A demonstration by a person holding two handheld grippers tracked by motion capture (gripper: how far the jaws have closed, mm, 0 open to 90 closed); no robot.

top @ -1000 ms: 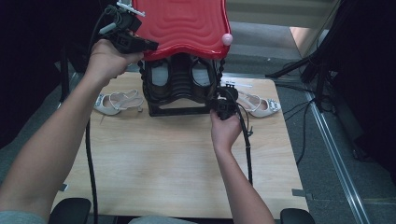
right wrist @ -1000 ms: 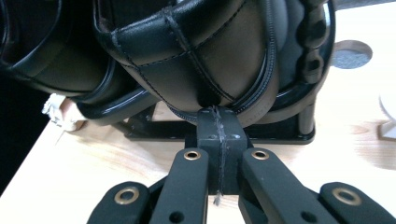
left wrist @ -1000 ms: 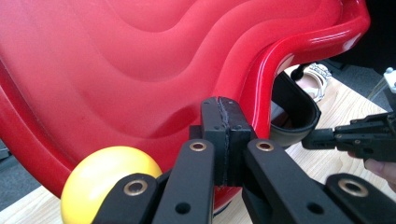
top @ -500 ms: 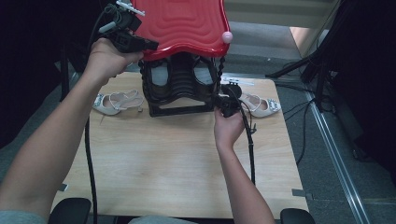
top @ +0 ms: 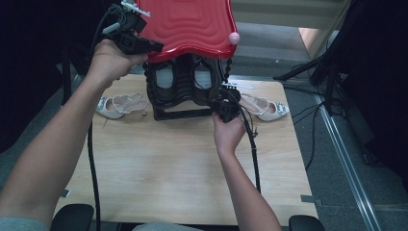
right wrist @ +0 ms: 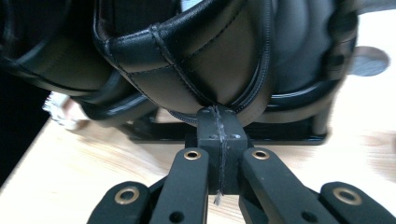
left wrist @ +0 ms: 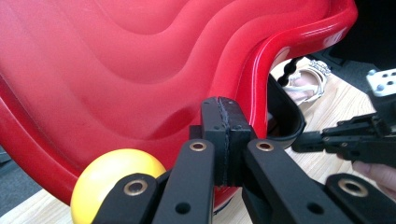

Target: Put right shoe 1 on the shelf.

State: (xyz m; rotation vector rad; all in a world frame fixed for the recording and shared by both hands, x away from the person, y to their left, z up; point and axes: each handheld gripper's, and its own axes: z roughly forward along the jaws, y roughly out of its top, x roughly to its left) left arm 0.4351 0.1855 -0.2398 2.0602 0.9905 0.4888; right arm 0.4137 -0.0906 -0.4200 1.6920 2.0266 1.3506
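Observation:
A rack with a glossy red wavy top (top: pixel 192 24) and a black frame (top: pixel 183 113) stands at the far side of the table, with black shoes (top: pixel 202 79) inside. My left gripper (top: pixel 144 45) is raised at the red top's left edge. In the left gripper view its jaws (left wrist: pixel 227 135) are shut, pads pressed together right against the red rim (left wrist: pixel 254 88). My right gripper (top: pixel 223 107) is low at the rack's right front corner. Its shut tips (right wrist: pixel 219 119) touch the heel seam of a black leather shoe (right wrist: pixel 196 56).
Two pale strappy sandals lie on the wooden table (top: pixel 183 168), one left of the rack (top: pixel 118 105) and one right of it (top: pixel 264 108). A pink ball (top: pixel 234 37) caps the red top's right corner, a yellow ball (left wrist: pixel 116 179) its near corner. Cables trail off the right side.
My right gripper has edged slightly left, closer to the rack's lower right corner. The left gripper stays at the red top's edge.

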